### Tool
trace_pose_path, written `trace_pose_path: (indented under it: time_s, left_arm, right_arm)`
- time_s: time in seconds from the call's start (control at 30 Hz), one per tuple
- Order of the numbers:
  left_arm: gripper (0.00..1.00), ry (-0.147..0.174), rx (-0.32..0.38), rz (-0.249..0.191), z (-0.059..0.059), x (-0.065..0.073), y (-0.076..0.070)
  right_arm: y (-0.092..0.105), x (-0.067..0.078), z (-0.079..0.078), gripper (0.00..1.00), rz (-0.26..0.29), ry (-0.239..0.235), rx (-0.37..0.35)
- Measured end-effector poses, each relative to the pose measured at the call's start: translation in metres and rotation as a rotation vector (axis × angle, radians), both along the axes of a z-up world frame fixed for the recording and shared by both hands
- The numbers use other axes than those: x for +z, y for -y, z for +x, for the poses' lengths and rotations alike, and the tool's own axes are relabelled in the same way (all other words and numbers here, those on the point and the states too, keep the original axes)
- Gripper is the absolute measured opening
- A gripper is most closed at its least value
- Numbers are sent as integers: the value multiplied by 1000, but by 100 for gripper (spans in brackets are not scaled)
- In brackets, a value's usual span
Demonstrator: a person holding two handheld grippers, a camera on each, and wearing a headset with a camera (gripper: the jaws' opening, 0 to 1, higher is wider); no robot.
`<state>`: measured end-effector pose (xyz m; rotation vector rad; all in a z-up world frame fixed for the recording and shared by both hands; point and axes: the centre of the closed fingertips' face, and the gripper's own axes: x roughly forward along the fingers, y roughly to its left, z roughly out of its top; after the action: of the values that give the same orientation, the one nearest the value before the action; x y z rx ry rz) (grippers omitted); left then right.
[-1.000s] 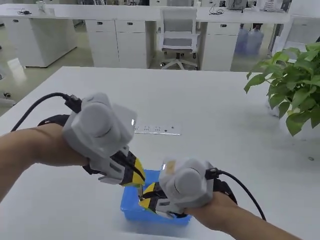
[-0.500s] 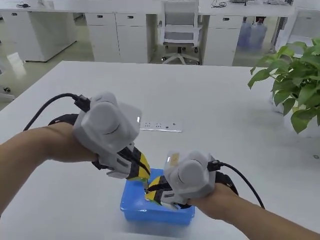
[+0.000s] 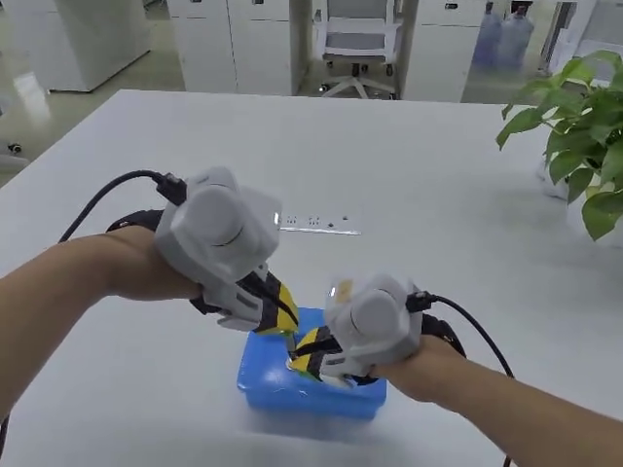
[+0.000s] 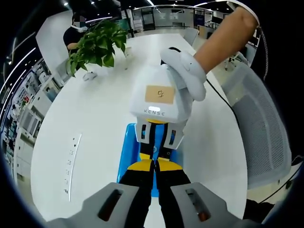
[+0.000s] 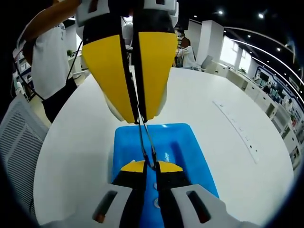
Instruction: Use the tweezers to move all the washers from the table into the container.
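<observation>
**Item: tweezers (image 5: pixel 145 137).** Thin dark legs run from the left gripper (image 5: pixel 140 116) down to the right gripper (image 5: pixel 152 167). The lower end hangs over the blue container (image 5: pixel 192 156), inside its rim. Whether the tips touch the floor cannot be told. Whether a washer sits in the tips: too small to tell.

**Tool state.** Left gripper is clenched on the upper end of the tweezers. Right gripper's jaws are drawn nearly together w/ the lower legs in the gap; it appears to be squeezing them. The two sets of yellow pads stand nose to nose, v. close.

**Position.** Container sits on the white table (image 3: pixel 438 185), near edge, approx. centre, directly under both grippers. A power strip (image 3: pixel 313 223) lies flush just far of it, apart. Potted plant (image 3: pixel 584 117) at far right, well apart. Office chair (image 3: pixel 355 39) beyond the far edge.

**Stage (judged).** Drop-off over the container, or a re-grip of the tweezers.

**Risks (judged).**
- The tweezers are shared by two grippers. If either lets go out of turn, they could twist or fall into the container.
- If the legs spring open fast, a washer could flick over the rim onto the table.
- The pads are crowded, so any misaligned move could knock the legs sideways.
- The container looks light and sits near the table edge. A downward or sideways push from the jaws could shove it.
</observation>
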<state>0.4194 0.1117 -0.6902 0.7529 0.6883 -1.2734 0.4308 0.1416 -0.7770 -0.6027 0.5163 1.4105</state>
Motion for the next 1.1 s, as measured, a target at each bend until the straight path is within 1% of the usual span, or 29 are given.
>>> trace_pose_path:
  time_s: [0.27,0.43,0.53,0.73,0.77,0.9,1.1]
  left_arm:
    - [5,-21,12,-4,3,-12,0]
    - [5,-32,15,-6,3,-18,1]
    - [5,-33,15,-3,4,-21,1]
    - [5,-34,16,-7,5,-24,1]
    - [5,-37,16,-15,4,-23,3]
    - [5,-34,18,-12,5,-23,2]
    - [5,-37,12,-16,2,-20,3]
  right_arm:
    - [2,-14,1,9,-24,-29,14]
    - [3,-18,-1,9,-34,-41,21]
    - [3,-22,1,9,-44,-46,21]
    - [5,-26,1,10,-57,-43,24]
    - [6,-26,1,10,-59,-41,24]
    - [7,-27,2,10,-64,-42,22]
    - [9,-24,-1,12,-63,-41,20]
